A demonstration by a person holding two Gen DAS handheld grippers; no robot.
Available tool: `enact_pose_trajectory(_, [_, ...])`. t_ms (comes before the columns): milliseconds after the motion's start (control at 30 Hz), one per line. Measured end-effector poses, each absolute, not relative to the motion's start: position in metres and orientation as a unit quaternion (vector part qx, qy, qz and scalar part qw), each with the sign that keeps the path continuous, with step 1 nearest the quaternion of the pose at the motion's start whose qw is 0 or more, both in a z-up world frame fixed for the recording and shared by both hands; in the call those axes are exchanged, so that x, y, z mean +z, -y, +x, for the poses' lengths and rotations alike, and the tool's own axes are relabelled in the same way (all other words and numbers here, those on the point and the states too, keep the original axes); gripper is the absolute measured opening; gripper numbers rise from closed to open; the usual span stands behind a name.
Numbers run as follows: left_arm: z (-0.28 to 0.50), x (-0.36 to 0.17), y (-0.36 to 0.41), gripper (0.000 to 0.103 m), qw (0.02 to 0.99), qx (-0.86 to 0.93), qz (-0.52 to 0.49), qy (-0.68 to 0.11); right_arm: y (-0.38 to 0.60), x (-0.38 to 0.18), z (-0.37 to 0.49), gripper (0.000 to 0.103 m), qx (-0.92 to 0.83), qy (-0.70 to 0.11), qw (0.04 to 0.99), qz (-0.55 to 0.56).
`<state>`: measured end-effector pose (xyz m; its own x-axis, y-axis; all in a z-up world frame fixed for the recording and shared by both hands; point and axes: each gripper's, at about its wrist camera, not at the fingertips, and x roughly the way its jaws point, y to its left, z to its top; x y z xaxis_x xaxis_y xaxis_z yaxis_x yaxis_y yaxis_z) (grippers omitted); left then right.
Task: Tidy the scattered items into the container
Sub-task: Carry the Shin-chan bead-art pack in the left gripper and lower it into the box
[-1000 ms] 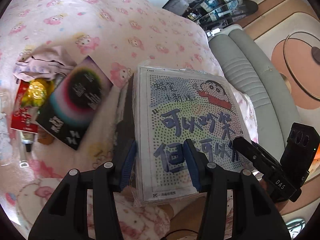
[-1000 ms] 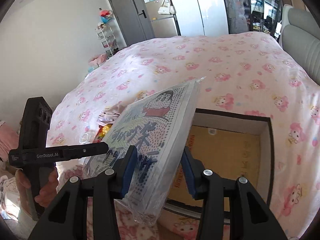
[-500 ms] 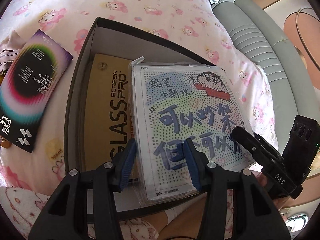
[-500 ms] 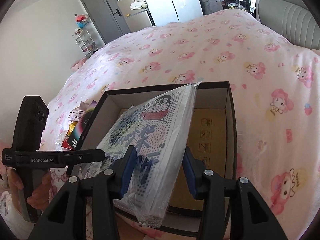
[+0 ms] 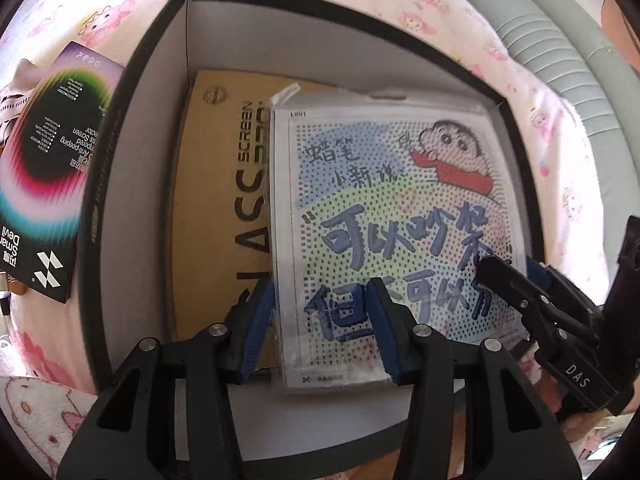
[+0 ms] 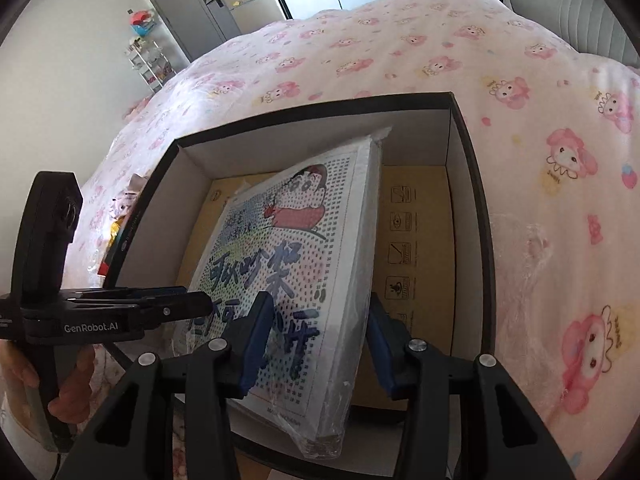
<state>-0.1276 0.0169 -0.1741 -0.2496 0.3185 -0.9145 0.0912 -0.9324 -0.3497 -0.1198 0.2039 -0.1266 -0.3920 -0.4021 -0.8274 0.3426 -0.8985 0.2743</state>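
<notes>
A flat cartoon-print pack in clear wrap (image 5: 396, 216) is held inside the black box (image 5: 120, 128), over a tan screen-protector carton (image 5: 216, 200) on the box floor. My left gripper (image 5: 320, 328) is shut on the pack's near left edge. My right gripper (image 6: 316, 344) is shut on its near right edge; the pack (image 6: 296, 264) tilts in the box (image 6: 476, 208). Each gripper shows in the other's view: the right (image 5: 504, 276), the left (image 6: 176, 300).
A black rainbow-print booklet (image 5: 48, 184) lies on the pink cartoon bedspread (image 6: 400, 56) left of the box, with crumpled cloth (image 5: 16, 92) beyond it. A grey headboard (image 5: 560, 32) runs along the right. Cabinets and a shelf rack (image 6: 152, 60) stand across the room.
Both grippers carried the pack from above the bed over the box and lowered it inside, so it now sits deeper, close above the tan carton.
</notes>
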Motion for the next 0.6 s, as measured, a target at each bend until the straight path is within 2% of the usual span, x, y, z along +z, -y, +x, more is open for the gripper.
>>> enact_pose_trajectory(133, [-0.125, -0.174, -0.02, 0.048, 0.063, 0.776, -0.61, 0.148, -0.198, -0.13, -0.116, 0.041, -0.838, 0.001, 0.202, 0.507])
enact_pose_trajectory(300, [-0.129, -0.167, -0.015, 0.048, 0.066, 0.774, -0.612, 0.149, -0.199, -0.079, -0.102, 0.041, -0.904, -0.07, 0.149, 0.395])
enact_pose_trajectory(433, [-0.138, -0.166, -0.017, 0.048, 0.055, 0.776, -0.613, 0.14, -0.191, -0.089, -0.129, 0.041, -0.873, -0.061, 0.176, 0.451])
enact_pose_trajectory(600, [-0.145, -0.179, -0.001, 0.049, 0.028, 0.757, -0.629, 0.175, -0.19, -0.129, -0.131, 0.041, -0.827, -0.032, 0.195, 0.527])
